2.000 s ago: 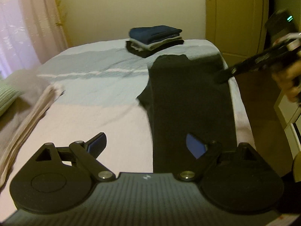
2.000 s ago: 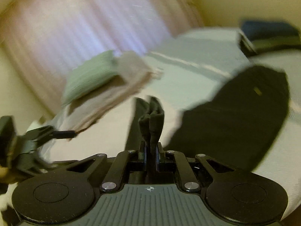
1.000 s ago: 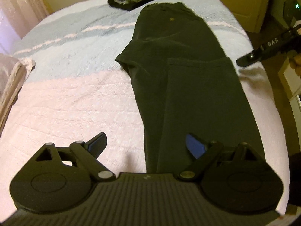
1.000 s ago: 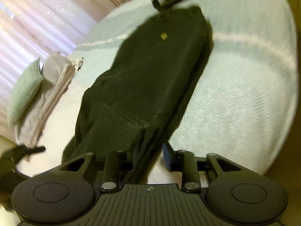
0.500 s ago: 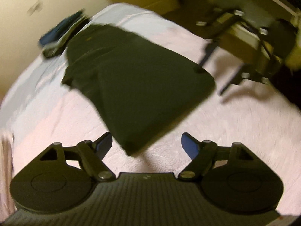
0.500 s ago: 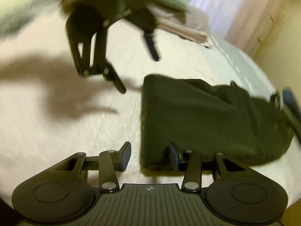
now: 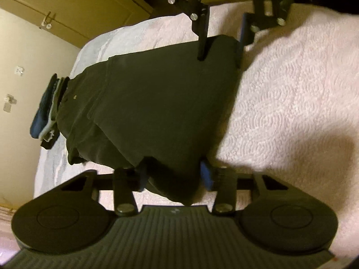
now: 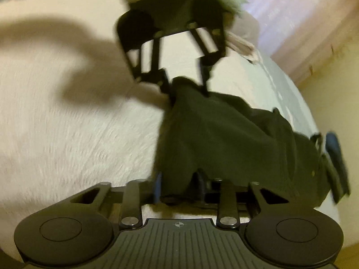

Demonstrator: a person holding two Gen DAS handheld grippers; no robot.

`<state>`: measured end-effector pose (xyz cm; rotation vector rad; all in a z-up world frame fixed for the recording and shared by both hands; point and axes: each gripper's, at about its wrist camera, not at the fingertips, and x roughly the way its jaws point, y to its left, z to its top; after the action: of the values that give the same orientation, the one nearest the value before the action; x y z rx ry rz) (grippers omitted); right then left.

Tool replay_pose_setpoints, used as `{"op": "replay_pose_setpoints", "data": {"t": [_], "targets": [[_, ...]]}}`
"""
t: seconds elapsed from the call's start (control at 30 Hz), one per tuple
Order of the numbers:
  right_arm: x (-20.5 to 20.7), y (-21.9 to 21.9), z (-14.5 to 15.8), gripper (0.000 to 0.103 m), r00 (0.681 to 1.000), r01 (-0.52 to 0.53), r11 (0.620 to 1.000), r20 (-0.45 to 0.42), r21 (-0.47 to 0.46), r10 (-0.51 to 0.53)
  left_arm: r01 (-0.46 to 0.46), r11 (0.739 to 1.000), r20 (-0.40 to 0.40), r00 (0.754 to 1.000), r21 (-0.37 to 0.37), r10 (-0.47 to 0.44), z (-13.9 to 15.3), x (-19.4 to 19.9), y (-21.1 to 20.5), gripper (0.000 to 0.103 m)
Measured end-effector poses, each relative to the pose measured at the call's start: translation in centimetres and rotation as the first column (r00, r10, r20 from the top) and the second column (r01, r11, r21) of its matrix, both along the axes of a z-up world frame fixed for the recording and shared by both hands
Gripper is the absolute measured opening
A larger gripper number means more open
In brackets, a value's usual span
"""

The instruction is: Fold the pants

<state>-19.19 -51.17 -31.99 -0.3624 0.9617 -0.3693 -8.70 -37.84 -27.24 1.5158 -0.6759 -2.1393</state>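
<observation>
Dark pants (image 7: pixel 157 103), folded lengthwise, lie on the pale bedspread (image 7: pixel 291 112). My left gripper (image 7: pixel 174 177) straddles the near corner of their end. Its jaws are closing and the cloth bunches between the pads, touching both. In the same view my right gripper (image 7: pixel 221 51) sits on the far corner of that end. In the right wrist view the pants (image 8: pixel 224 134) narrow into my right gripper (image 8: pixel 179 188). Its jaws are closing with cloth filling the gap. The left gripper (image 8: pixel 186 87) shows at the opposite corner.
A stack of folded clothes (image 7: pixel 47 112) lies just beyond the pants' waist end, also visible as the stack (image 8: pixel 336 157) at the right. A green pillow and a beige folded cloth (image 8: pixel 237 35) lie behind the left gripper. A door (image 7: pixel 67 6) and a curtain (image 8: pixel 303 11) border the bed.
Both grippers rolled over and came down onto the pants' end, one at each corner. Their jaws, wide half a second ago, have narrowed onto the cloth.
</observation>
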Motion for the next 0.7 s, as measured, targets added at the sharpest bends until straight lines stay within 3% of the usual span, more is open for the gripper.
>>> {"op": "replay_pose_setpoints", "data": {"t": [0.13,0.33,0.5,0.7], "targets": [[-0.7,-2.2,4.9,0.02,0.998,0.029,0.994,0.048,0.105,-0.034,-0.046,0.994,-0.03,0.998,0.1,0.049,3.6,-0.3,-1.8,0.027],[-2.2,-8.5,14.3,0.018,0.994,0.041,0.957,0.086,0.287,-0.068,-0.109,0.947,-0.077,0.987,0.303,0.138,12.2,-1.0,-7.2,0.025],[-3.7,-16.3,21.4,0.017,0.989,0.032,0.893,0.117,0.448,-0.095,-0.138,0.909,-0.083,0.979,0.393,0.185,18.9,-2.3,-12.5,0.024],[-5.6,-28.2,25.7,0.017,0.976,-0.004,0.789,0.173,0.615,-0.129,-0.175,0.838,-0.065,0.968,0.516,0.242,24.8,-4.2,-21.4,0.024]]}}
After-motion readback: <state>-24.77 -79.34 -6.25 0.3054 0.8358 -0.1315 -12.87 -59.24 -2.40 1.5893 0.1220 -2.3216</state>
